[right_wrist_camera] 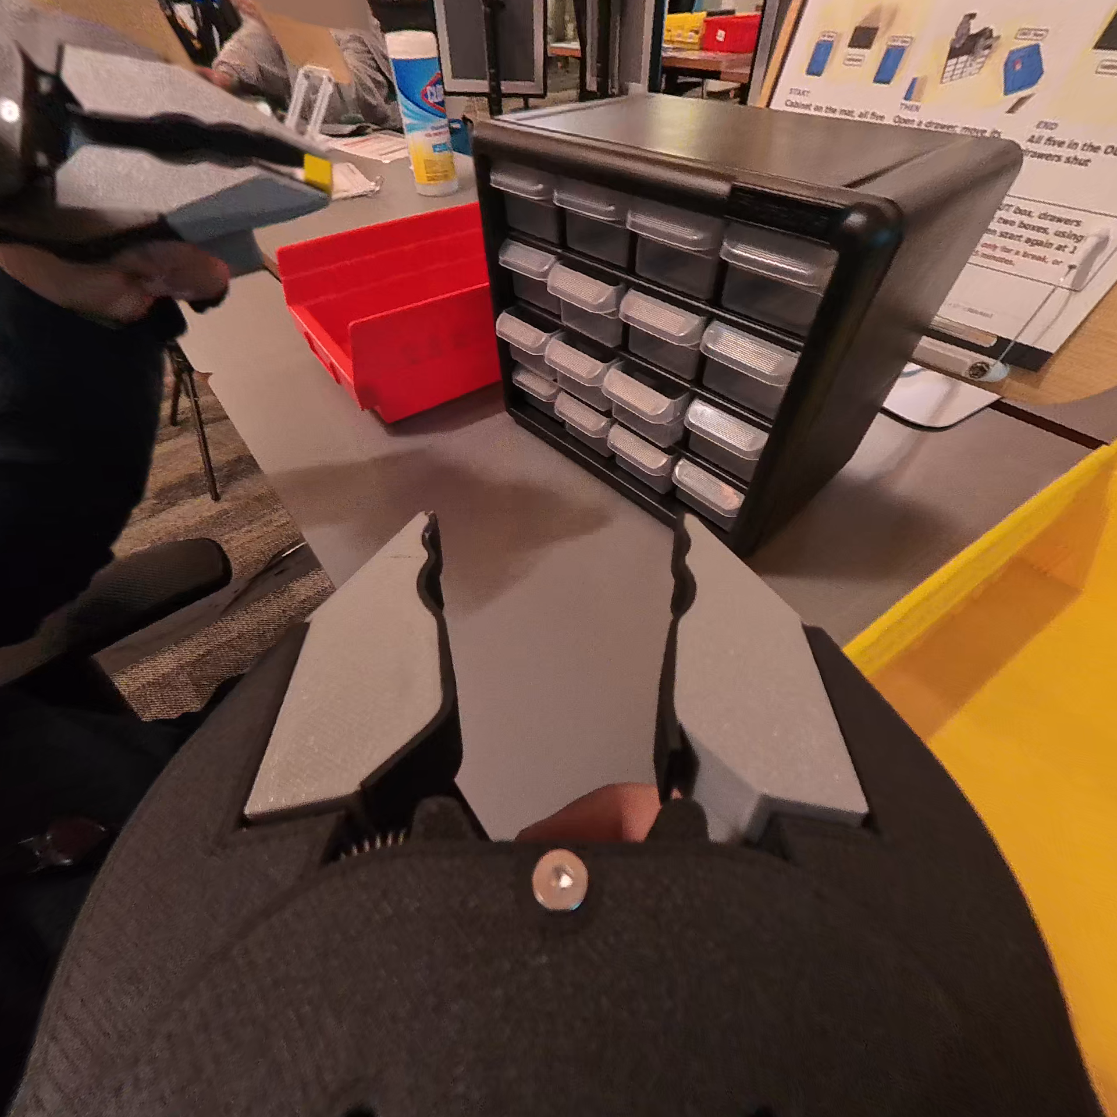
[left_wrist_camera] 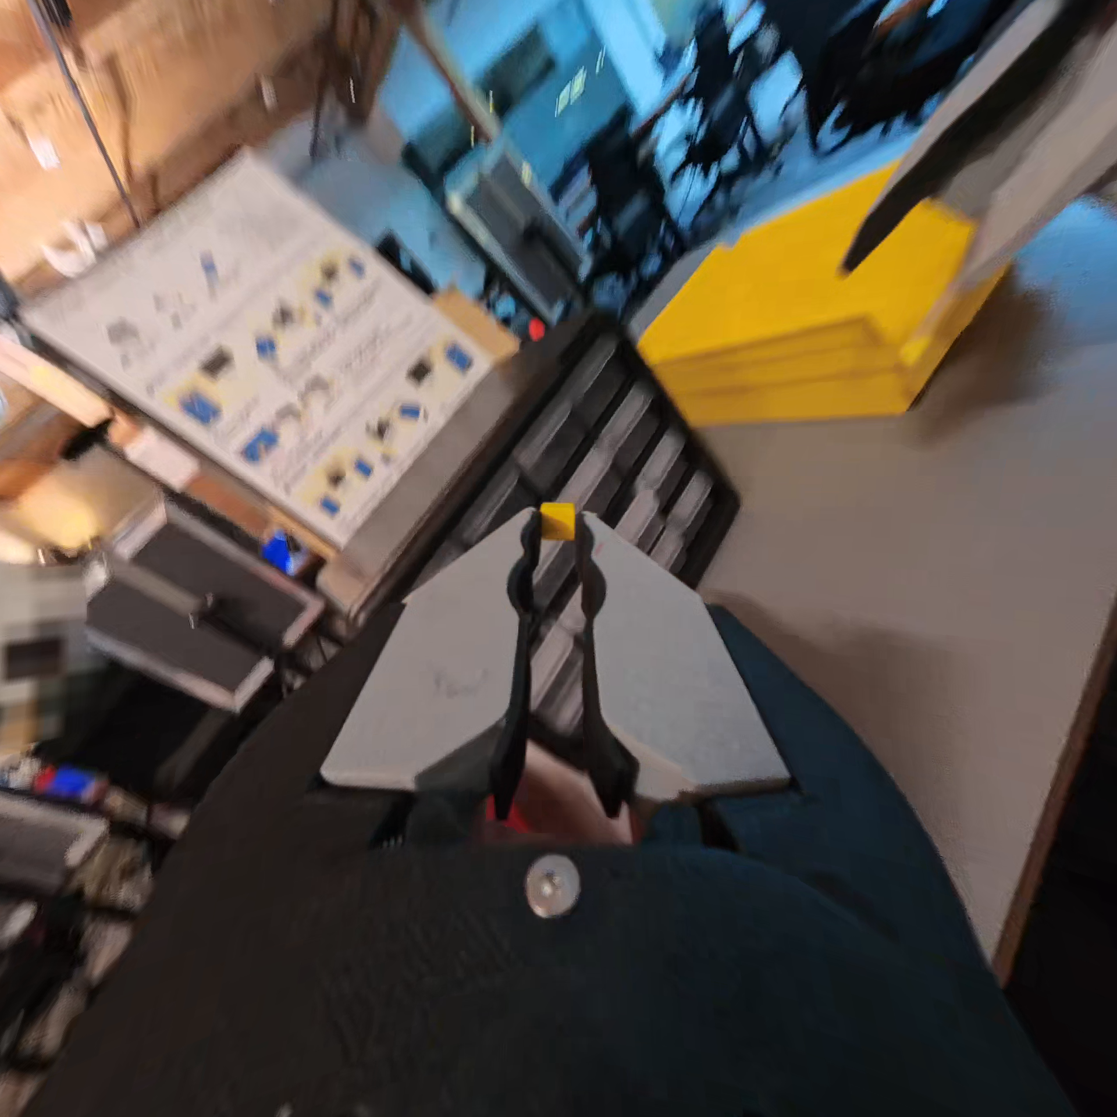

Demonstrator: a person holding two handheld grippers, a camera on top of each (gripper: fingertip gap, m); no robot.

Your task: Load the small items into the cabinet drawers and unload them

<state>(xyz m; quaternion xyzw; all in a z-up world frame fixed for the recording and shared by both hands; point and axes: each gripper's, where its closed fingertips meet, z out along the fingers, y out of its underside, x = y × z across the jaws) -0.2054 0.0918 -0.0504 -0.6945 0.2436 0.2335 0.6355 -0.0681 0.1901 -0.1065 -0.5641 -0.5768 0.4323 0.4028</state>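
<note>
**Left fingers pinch a yellow cube; right fingers spread wide over the desk**

A small yellow cube (left_wrist_camera: 556, 520) sits clamped between the very tips of the left gripper (left_wrist_camera: 556, 524), whose fingers (left_wrist_camera: 650, 671) are drawn in to a narrow gap with the cube's opposite faces pressed against them. The cube is blocky, with no clear long axis; one flat face looks back toward the camera. In the right wrist view the same cube (right_wrist_camera: 317, 171) shows as a yellow block at the tip of the left gripper (right_wrist_camera: 302, 166), held in the air above the grey desk (right_wrist_camera: 387, 477), up and to the left of the red bin (right_wrist_camera: 417, 356).

The right gripper (right_wrist_camera: 556, 532) hangs over bare desk with its fingers (right_wrist_camera: 362, 683) spread well apart, holding and touching nothing.

Just ahead of it stands the black drawer cabinet (right_wrist_camera: 713, 338), upright, its front turned toward the camera and slightly left, with four rows of four clear drawers. Several lower ones sit a little proud of the frame. The red bin lies just left of the cabinet, its open top up. A yellow bin (right_wrist_camera: 997, 665) fills the right edge, near the right gripper. The left wrist view is tilted and motion-blurred: the cabinet (left_wrist_camera: 610, 435) lies beyond the cube, with the yellow bin (left_wrist_camera: 798, 338) beside it.
</note>
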